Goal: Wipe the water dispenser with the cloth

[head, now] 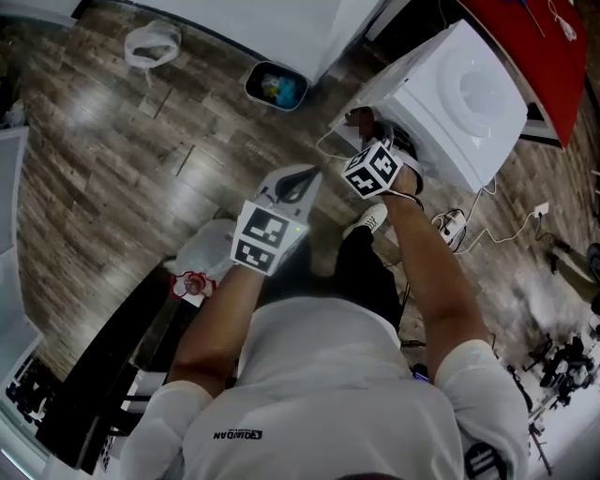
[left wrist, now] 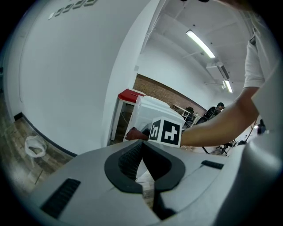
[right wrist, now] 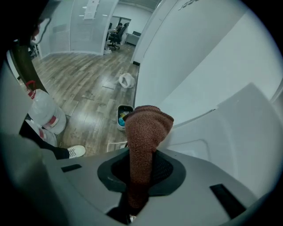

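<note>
A brown wood-plank floor (head: 112,159) runs across the room and meets a long white wall (head: 272,28). The white box-shaped water dispenser (head: 459,103) stands at the far side, next to a red-topped surface (head: 525,37).

The right gripper (right wrist: 142,170) is clenched on the brown knitted cloth (right wrist: 148,128). The cloth's free end stands up past the jaws, close to the dispenser's upper front edge, but I cannot tell whether it touches. The left gripper (left wrist: 142,143) is closed with nothing between its jaws. It is held nearer the person's body, apart from the dispenser.

A dark waste bin (head: 277,86) sits by the wall just left of the dispenser, and a white plastic bag (head: 150,42) lies further left. White cables (head: 464,225) trail on the floor to the right. Bare planks spread wide to the left, between the bag and the person.
</note>
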Motion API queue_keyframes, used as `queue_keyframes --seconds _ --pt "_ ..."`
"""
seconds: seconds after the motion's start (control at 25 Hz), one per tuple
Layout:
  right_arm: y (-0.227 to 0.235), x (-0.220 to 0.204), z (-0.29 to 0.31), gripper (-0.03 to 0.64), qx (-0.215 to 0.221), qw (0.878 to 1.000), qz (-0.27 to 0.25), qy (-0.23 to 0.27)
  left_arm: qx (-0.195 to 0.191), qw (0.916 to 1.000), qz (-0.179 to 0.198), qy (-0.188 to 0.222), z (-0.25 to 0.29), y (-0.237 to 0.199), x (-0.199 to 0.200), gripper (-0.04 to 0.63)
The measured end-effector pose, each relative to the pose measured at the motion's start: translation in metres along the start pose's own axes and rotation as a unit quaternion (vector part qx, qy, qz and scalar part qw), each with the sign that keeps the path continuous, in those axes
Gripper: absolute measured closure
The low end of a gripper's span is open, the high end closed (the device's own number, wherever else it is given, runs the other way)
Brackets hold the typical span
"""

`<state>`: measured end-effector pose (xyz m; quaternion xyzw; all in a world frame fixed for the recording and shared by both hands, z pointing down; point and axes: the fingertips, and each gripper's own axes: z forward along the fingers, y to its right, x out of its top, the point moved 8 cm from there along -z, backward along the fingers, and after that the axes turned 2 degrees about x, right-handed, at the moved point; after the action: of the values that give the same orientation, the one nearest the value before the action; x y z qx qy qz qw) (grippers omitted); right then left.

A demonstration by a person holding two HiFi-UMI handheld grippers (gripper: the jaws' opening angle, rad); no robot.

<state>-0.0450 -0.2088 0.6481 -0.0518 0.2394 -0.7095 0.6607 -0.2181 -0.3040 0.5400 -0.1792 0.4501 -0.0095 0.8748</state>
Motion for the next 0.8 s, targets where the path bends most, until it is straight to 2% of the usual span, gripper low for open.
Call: queue_keyframes --seconds 0.32,0.56,0.8 --pt "-0.023 -0.015 0.065 0.552 0.018 0.999 0.004 -0.036 0.013 0.9996 -0.020 -0.015 0.000 -0.010 -0.020 0.603" --pt "-0.044 -0.023 0.112 0.554 0.034 0.998 0.009 -0.053 0.028 0.9978 -0.052 -0.029 -0.007 -0.014 -0.040 0.603" --pt "-0.063 -0.034 0.151 0.554 0.053 0.995 -0.002 -0.082 0.028 0.9975 -0.050 -0.040 -0.008 -0.005 -0.051 0.603"
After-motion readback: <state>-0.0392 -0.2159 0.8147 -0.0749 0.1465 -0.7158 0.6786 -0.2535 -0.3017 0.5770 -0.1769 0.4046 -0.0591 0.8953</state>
